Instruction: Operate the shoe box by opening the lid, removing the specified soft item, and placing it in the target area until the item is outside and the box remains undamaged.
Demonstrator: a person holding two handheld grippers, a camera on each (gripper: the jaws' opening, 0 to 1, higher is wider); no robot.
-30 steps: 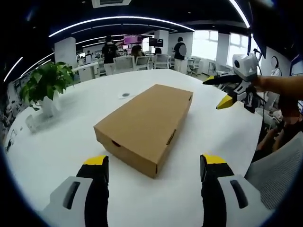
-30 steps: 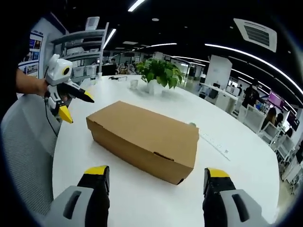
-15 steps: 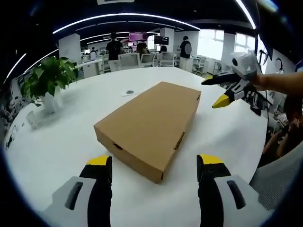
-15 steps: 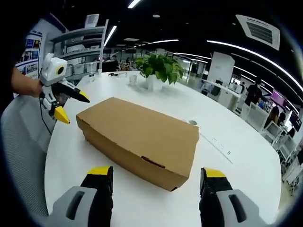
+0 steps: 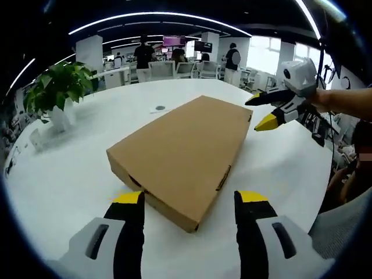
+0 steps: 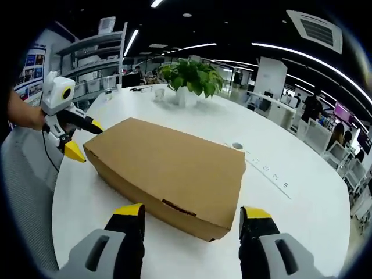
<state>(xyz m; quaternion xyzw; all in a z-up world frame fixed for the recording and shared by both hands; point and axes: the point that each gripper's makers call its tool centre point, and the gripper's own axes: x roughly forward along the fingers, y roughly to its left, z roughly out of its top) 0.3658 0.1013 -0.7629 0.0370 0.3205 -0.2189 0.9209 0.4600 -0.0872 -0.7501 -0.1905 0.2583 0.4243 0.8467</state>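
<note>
Straddling one short end of the shoe box [image 5: 183, 154], the left gripper [image 5: 189, 203] has its jaws spread wide w/ nothing between them; the box's near corner sits just ahead of the yellow tips, not touching as far as I can tell. In the right gripper view the right gripper [image 6: 193, 216] does the same at the opposite end: jaws wide apart, empty, front edge of the box just beyond the tips. That gripper also shows in the left gripper view, at the far corner of the box, yellow tips parted, held by a hand [image 5: 343, 102].

Box is closed, lid [image 6: 174, 160] flat and flush, tuck slots along the side wall. It lies on the white round table [image 5: 70, 174], roughly central. The soft item is presumably inside, so can't see it. No marked target area is visible.

Judgement: one gripper per end reads as an approach for a two-point job, i.e. one steadies the base while the other works the lid edge, so the cardboard doesn't skid or tear. Task looks barely begun, lid not yet lifted. Next move prob. needs a tip under the lid lip, gentle pull; pinching the wall hard could crease it.

Further out: potted plant [image 5: 55, 96] near the table edge, well apart from the box; small round grommet [image 6: 236, 146] in the tabletop beside the box. Office bkgd w/ desks, chairs, people standing [image 5: 142, 55].
</note>
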